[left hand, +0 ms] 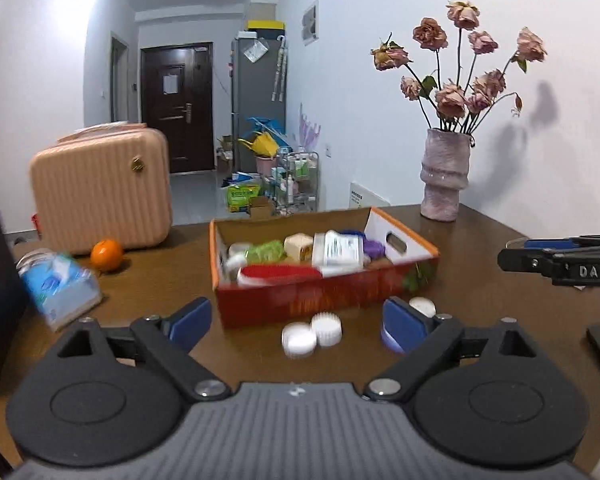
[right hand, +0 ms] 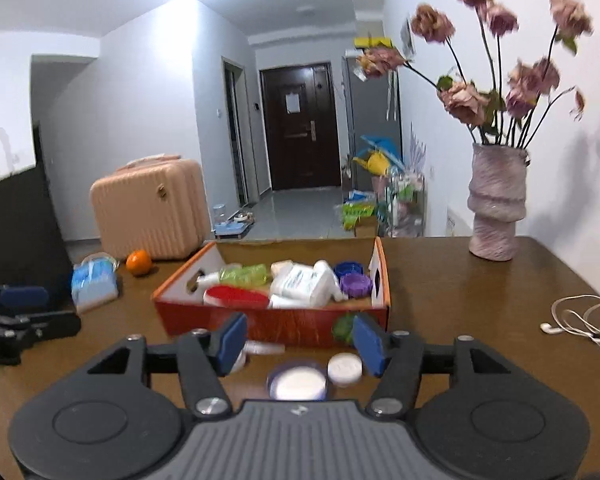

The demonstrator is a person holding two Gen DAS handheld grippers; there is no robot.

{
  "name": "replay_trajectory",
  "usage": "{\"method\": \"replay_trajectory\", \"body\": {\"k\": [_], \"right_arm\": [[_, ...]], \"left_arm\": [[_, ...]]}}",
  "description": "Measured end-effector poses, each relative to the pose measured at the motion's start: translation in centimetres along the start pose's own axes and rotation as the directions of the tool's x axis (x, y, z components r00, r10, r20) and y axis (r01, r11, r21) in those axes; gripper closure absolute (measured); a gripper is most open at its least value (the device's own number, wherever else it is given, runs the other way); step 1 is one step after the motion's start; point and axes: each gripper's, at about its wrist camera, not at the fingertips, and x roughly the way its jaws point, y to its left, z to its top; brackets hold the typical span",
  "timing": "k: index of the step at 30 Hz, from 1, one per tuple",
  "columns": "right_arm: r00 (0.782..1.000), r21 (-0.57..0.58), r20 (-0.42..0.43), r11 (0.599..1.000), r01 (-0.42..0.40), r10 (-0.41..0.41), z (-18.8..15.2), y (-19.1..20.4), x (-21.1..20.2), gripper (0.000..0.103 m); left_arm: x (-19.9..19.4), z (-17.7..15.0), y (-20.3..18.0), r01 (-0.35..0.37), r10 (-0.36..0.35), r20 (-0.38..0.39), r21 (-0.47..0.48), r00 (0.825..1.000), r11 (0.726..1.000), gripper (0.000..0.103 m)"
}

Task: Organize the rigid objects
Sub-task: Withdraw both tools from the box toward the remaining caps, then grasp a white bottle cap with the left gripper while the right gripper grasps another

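An orange cardboard box (left hand: 300,300) (right hand: 268,322) on the brown table holds bottles, a red lid and purple lids. In front of it lie loose white caps (left hand: 312,334) and a purple-rimmed lid (right hand: 297,380) beside a small white cap (right hand: 345,367). My left gripper (left hand: 298,322) is open and empty, just above the two white caps. My right gripper (right hand: 300,340) is open and empty over the purple-rimmed lid. The right gripper also shows at the right edge of the left wrist view (left hand: 560,264); the left one at the left edge of the right wrist view (right hand: 20,320).
A vase (left hand: 444,176) (right hand: 496,208) of dried roses stands at the back right. An orange (left hand: 107,255), a blue tissue pack (left hand: 60,284) and a pink suitcase (left hand: 100,192) are at the left. White earphones (right hand: 580,320) lie at the right.
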Motion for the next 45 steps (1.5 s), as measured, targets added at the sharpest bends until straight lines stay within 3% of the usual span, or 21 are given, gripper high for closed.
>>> {"method": "replay_trajectory", "body": {"k": [5,7,8,11,16,23,29,31,34,39,45], "right_arm": [[0.998,-0.042,0.027,0.998,-0.047,0.048,-5.9,2.6,-4.4,0.039],[0.997,-0.021,0.031,0.998,-0.063,0.064,-8.0,3.2,-5.9,0.031],[0.998,-0.004,0.026,0.998,-0.059,0.059,-8.8,3.6,-6.4,0.026],[0.999,-0.016,-0.005,0.999,-0.042,0.042,-10.9,4.7,-7.0,0.026],[0.999,-0.068,-0.013,0.996,-0.053,0.052,-12.6,6.0,-7.7,0.026],[0.999,-0.038,-0.021,0.999,-0.033,0.032,-12.7,5.4,-6.6,0.026],[0.998,-0.032,-0.07,0.999,-0.005,0.003,-11.8,4.8,-3.7,0.028],[0.997,-0.038,-0.076,0.999,-0.004,0.001,-10.9,4.4,-2.4,0.029],[0.997,-0.039,-0.081,0.999,0.001,-0.005,-9.3,3.8,0.0,0.03],[0.994,-0.048,-0.111,0.999,-0.021,0.015,-6.5,2.9,4.9,0.031],[0.988,-0.035,-0.147,0.998,-0.043,0.037,-4.2,2.4,10.4,0.033]], "left_arm": [[-4.5,-6.0,-1.2,-0.031,0.031,0.006,-0.026,0.999,0.999,0.006],[-6.1,-8.1,-1.9,-0.063,0.063,0.007,-0.036,0.998,0.997,0.006],[-6.7,-9.0,-2.2,-0.087,0.087,0.0,-0.045,0.996,0.995,0.006],[-8.2,-11.4,-2.9,-0.103,0.102,-0.024,-0.049,0.995,0.994,0.006],[-8.8,-12.4,-2.9,-0.085,0.083,-0.035,-0.057,0.996,0.995,0.006],[-7.5,-12.3,-2.6,-0.084,0.08,-0.053,-0.061,0.995,0.995,0.006],[-4.2,-11.7,-2.3,-0.095,0.089,-0.104,-0.053,0.991,0.994,0.009],[-2.8,-10.9,-2.1,-0.08,0.076,-0.108,-0.03,0.991,0.996,0.024],[0.6,-9.5,-1.4,-0.034,0.034,-0.133,-0.004,0.991,0.999,0.035],[7.6,-6.8,-0.6,0.019,-0.015,-0.182,0.023,0.983,1.0,0.037],[15.7,-4.9,0.1,0.032,-0.021,-0.236,0.039,0.971,0.999,0.042]]}}
